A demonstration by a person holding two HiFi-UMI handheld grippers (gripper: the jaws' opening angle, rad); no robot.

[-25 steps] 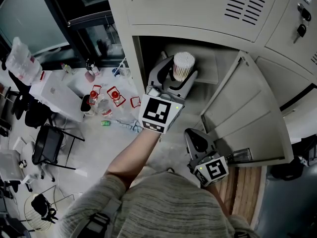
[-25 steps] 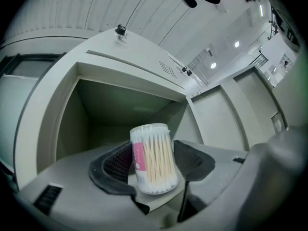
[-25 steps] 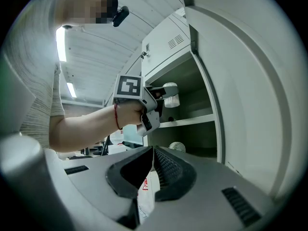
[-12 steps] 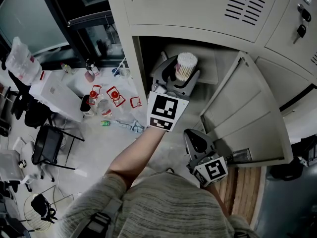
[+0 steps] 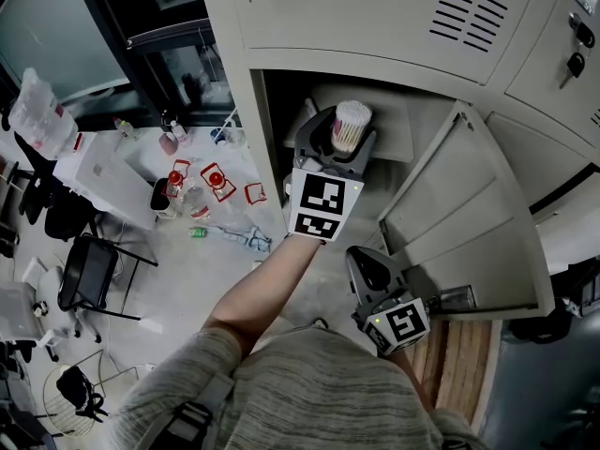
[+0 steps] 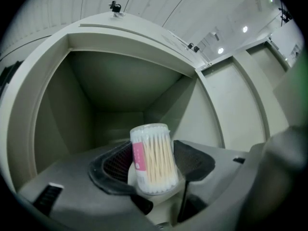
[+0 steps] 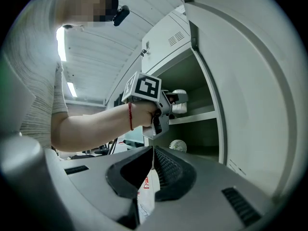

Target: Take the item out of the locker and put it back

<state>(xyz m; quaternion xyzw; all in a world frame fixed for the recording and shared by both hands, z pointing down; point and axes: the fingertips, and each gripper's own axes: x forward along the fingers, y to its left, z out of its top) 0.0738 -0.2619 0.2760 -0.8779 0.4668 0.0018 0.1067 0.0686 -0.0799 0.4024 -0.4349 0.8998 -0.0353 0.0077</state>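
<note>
Locker [image 5: 394,36] ahead, left hand-held gripper [image 5: 342,139] grips swabs [image 6: 155,158].

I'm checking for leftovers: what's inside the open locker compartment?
The locker's back and side walls are bare; the cotton swab tub and the left gripper holding it hide most of the floor.

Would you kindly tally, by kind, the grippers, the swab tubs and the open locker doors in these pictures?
Grey two-jaw grippers: 2 (left gripper, right gripper)
Clear plastic tub of cotton swabs: 1
Open beige metal locker door: 1
Total: 4
</note>
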